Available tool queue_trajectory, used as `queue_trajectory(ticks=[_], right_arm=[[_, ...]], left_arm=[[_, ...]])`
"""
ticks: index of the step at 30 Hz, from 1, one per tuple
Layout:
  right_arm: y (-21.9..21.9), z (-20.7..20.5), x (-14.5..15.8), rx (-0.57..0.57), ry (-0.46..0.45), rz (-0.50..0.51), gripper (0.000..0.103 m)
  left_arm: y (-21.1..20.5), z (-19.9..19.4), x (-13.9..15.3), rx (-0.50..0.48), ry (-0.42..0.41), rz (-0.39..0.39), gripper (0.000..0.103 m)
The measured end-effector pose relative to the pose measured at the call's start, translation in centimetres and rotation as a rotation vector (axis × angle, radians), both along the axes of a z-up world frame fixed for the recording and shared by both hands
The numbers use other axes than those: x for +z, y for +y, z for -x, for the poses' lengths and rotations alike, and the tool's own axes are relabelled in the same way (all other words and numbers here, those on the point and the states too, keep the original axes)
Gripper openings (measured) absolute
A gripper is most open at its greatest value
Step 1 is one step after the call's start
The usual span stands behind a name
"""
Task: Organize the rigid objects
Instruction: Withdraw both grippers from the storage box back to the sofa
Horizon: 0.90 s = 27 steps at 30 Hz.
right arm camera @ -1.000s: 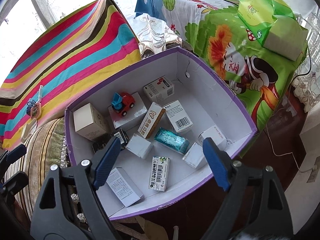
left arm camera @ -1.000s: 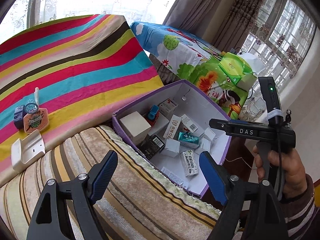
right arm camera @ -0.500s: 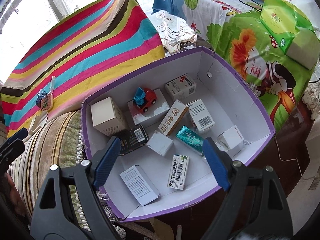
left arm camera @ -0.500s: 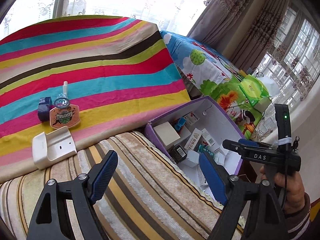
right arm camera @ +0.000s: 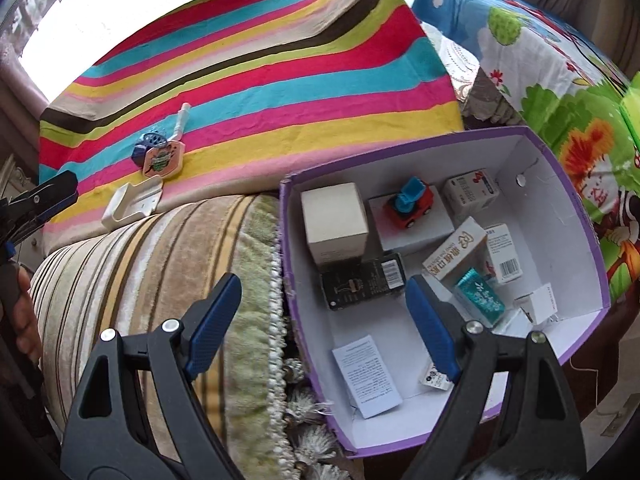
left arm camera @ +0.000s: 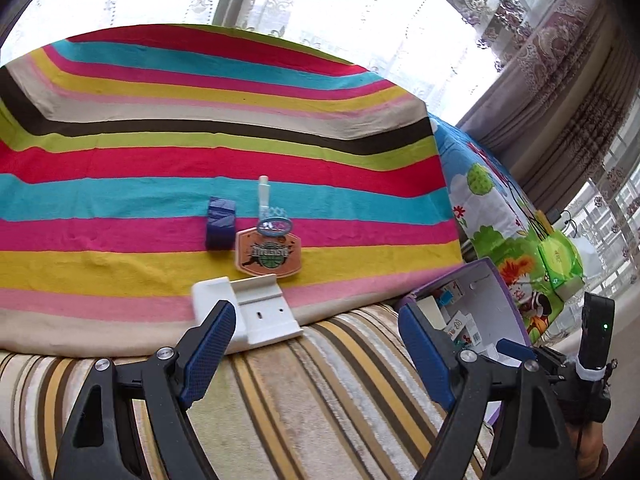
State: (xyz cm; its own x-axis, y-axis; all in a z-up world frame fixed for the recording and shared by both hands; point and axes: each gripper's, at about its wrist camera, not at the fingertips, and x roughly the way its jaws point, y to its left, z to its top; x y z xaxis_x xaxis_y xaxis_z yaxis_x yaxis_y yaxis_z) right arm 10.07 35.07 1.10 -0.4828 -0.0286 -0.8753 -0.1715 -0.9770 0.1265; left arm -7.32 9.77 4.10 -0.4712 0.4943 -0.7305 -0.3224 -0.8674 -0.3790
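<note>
On the striped cloth lie a white plastic holder point(left arm camera: 252, 314) point(right arm camera: 132, 202), an orange badge-shaped toy point(left arm camera: 269, 254) point(right arm camera: 164, 159), a dark blue block point(left arm camera: 220, 222) point(right arm camera: 139, 151) and a white-handled wand point(left arm camera: 264, 194) point(right arm camera: 181, 120). My left gripper point(left arm camera: 316, 344) hangs open just in front of the white holder, nothing between its fingers. The purple-rimmed white box point(right arm camera: 576, 216) point(left arm camera: 506, 300) holds a toy car point(right arm camera: 410, 202), a white cube box point(right arm camera: 334, 222), a black box point(right arm camera: 362, 280) and several small cartons. My right gripper point(right arm camera: 324, 320) is open and empty over the box's left wall.
A beige striped cushion point(right arm camera: 152, 264) point(left arm camera: 312, 400) lies between the cloth and the box. A cartoon-print cloth point(right arm camera: 552, 80) covers furniture at the right, with a green packet point(left arm camera: 560, 260) on it. Curtained windows stand behind. A hand point(right arm camera: 24, 312) holds the left gripper.
Both views have swung left. The left gripper moved from the box toward the white holder and toys on the cloth. The right gripper shifted from over the box's middle to its left wall.
</note>
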Motion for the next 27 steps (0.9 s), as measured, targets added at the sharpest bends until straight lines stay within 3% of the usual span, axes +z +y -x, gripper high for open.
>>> queue_trajectory(ticks=[8,19,27], right_arm=[[-6.1,3.4,0.1,0.161,-0.006,0.01,0.086],[-13.3,7.2,-1.1,0.338,-0.048,0.037,0.086],[-16.5,10.2,-2.2,0.358,-0.058,0.087,0.09]], left_arm=[[-4.4,2.7,-1.2,0.124,-0.048,0.006,0.084],[-5.3,7.2,-2.6,0.138,-0.099,0.008,0.081],[-4.1,12.0,-4.0,0.143,-0.159,0.01,0.071]])
